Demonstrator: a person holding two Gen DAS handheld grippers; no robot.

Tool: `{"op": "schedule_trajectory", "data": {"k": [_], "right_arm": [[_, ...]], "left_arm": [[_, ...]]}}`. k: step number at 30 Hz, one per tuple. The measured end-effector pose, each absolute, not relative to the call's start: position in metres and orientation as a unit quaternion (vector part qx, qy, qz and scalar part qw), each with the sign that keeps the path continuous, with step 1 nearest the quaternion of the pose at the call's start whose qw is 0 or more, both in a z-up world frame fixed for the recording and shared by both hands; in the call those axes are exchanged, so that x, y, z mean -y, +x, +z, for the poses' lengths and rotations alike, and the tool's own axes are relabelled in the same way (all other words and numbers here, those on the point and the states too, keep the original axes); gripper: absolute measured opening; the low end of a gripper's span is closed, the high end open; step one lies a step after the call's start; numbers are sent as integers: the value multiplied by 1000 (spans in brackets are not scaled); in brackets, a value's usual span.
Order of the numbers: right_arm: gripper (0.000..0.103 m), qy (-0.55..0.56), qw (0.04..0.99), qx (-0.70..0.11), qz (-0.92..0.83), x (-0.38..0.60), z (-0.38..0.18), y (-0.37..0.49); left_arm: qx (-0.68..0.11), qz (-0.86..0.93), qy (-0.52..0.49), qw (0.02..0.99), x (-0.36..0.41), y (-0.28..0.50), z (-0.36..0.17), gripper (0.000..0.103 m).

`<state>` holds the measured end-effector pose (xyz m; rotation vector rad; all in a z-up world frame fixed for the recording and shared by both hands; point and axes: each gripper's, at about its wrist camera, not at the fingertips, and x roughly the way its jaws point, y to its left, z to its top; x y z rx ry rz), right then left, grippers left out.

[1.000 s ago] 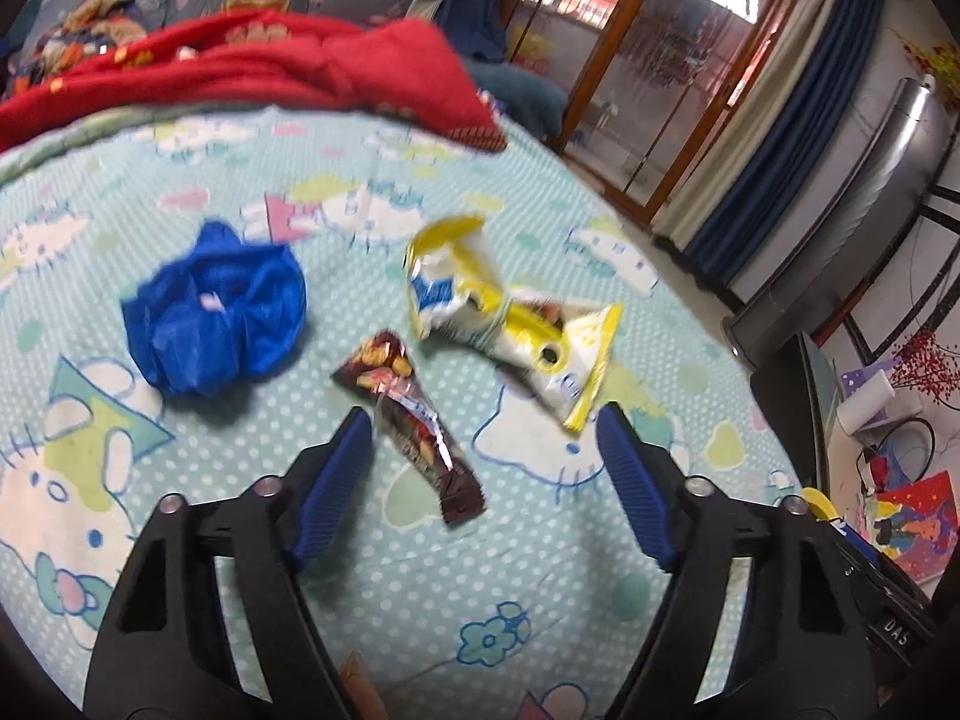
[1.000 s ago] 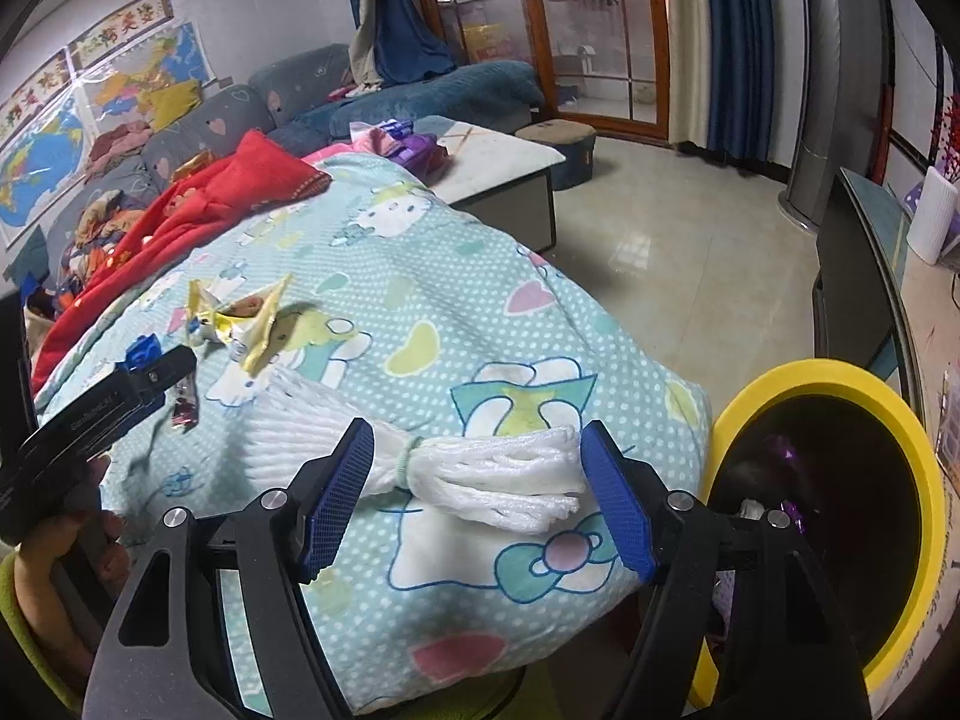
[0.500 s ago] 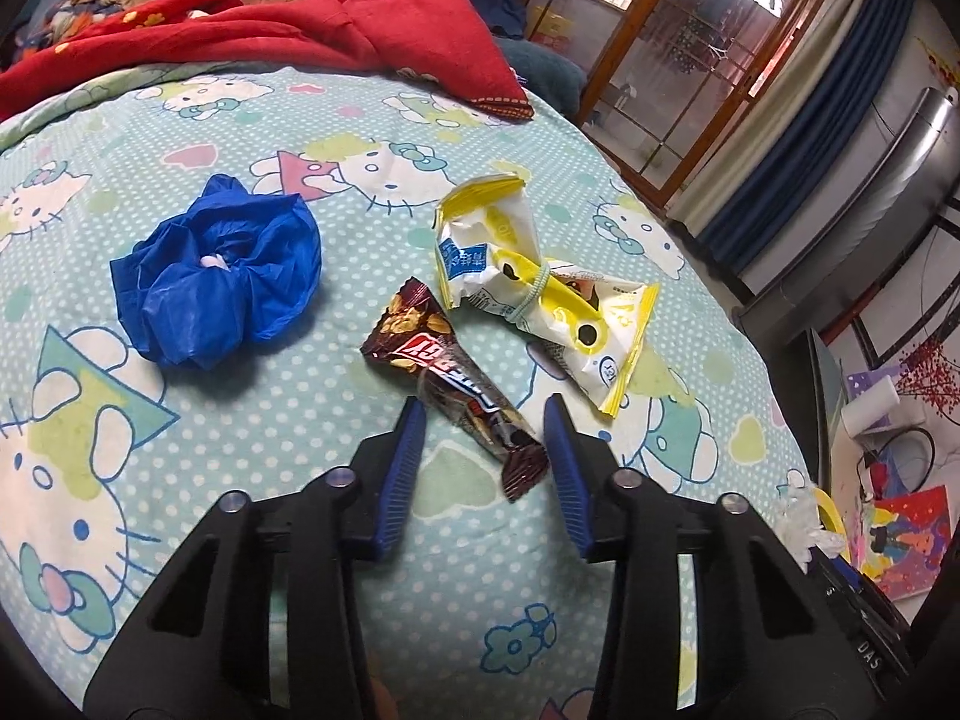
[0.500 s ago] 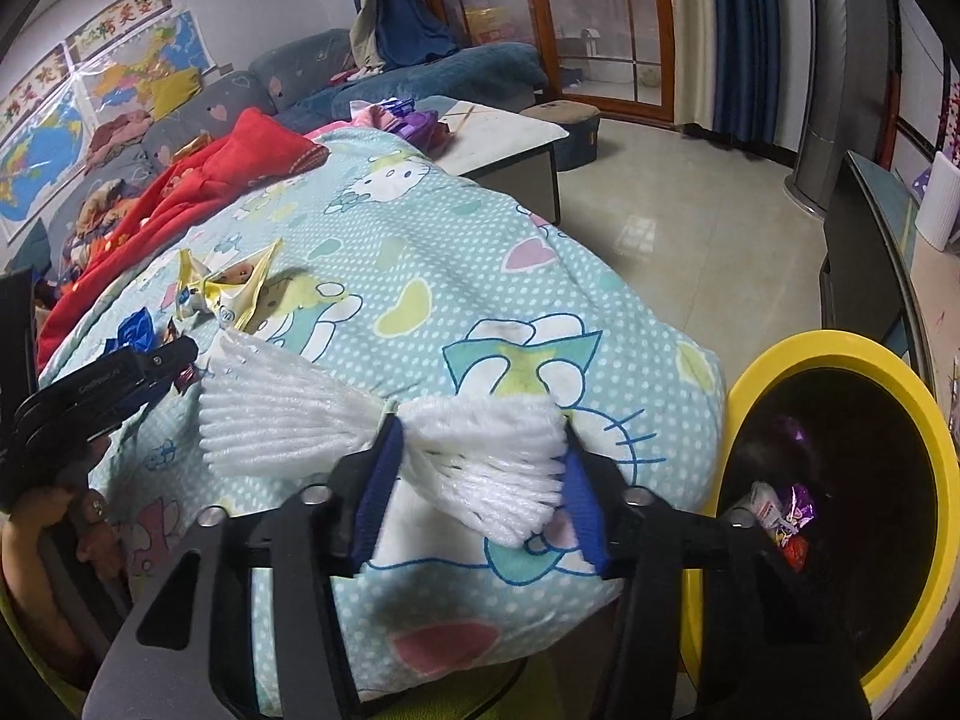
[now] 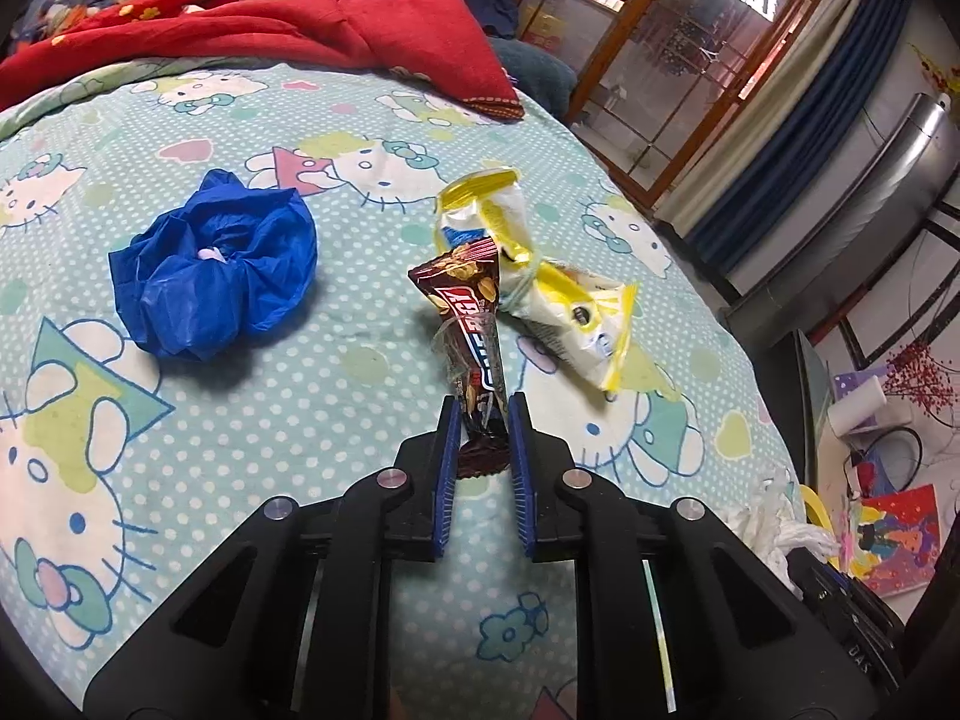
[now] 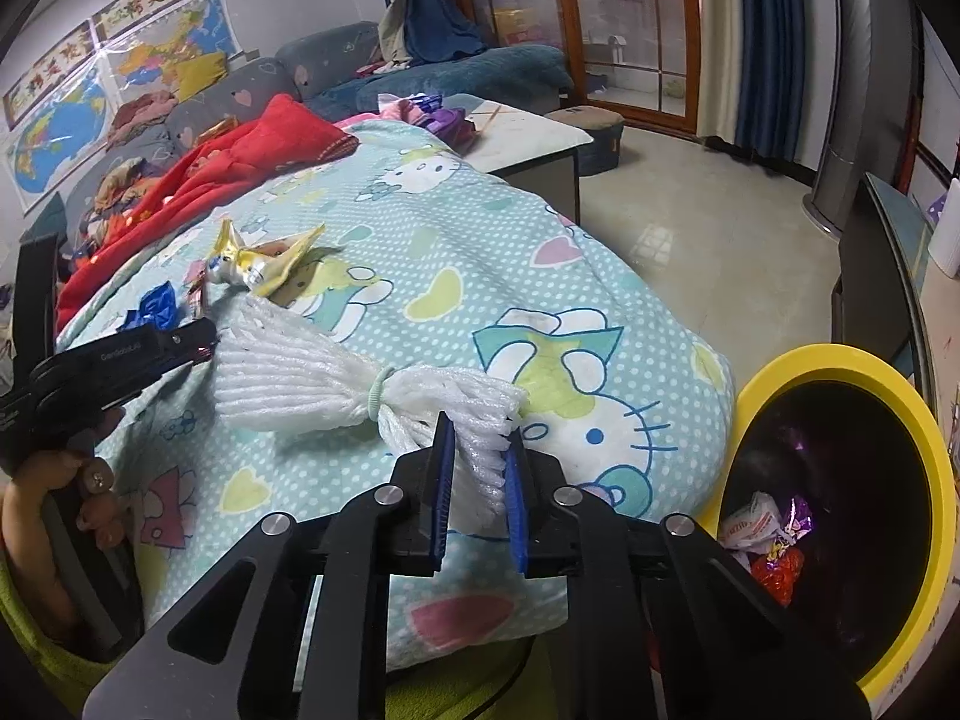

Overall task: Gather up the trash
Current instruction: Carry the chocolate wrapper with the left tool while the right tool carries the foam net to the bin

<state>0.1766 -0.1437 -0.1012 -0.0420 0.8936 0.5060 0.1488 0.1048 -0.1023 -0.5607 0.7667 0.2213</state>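
Grasp step: left gripper (image 5: 485, 414) had just closed, pinching the chocolate bar wrapper (image 5: 471, 324), right gripper (image 6: 478, 441) squeezing white foam netting (image 6: 336, 372); next, carry both to yellow bin (image 6: 936, 456) at 4 o'clock.

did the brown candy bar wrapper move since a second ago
Yes. The brown candy bar wrapper lay flat, apart from the yellow wrapper; now the left gripper, whose jaws just closed on it, tilts its far end up against that wrapper.

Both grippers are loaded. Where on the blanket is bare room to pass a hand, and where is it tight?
Bare: the strip of blanket between the blue bag and the brown wrapper; also toward the red cloth. Tight: wrapper against yellow packet, white foam net near the bin.
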Motion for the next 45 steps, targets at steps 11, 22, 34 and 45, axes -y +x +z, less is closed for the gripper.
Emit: {"op": "schedule_trajectory", "data": {"k": [11,22,34,45], "right_arm": [[13,-3,880,-403,250,158,-78,168],[13,17,903,-371,216,191,-54,169],[13,38,918,-352,178,223,-43,169],[13,74,925,-352,126,270,-47,169]], "left_arm": [[-335,66,-251,906,-75,138,-77,11],[-302,-12,-209,930,-24,132,-48,11],[-295,-70,-171,937,16,132,-40,11],[-303,-115,-126,938,59,133,-41,11]]}}
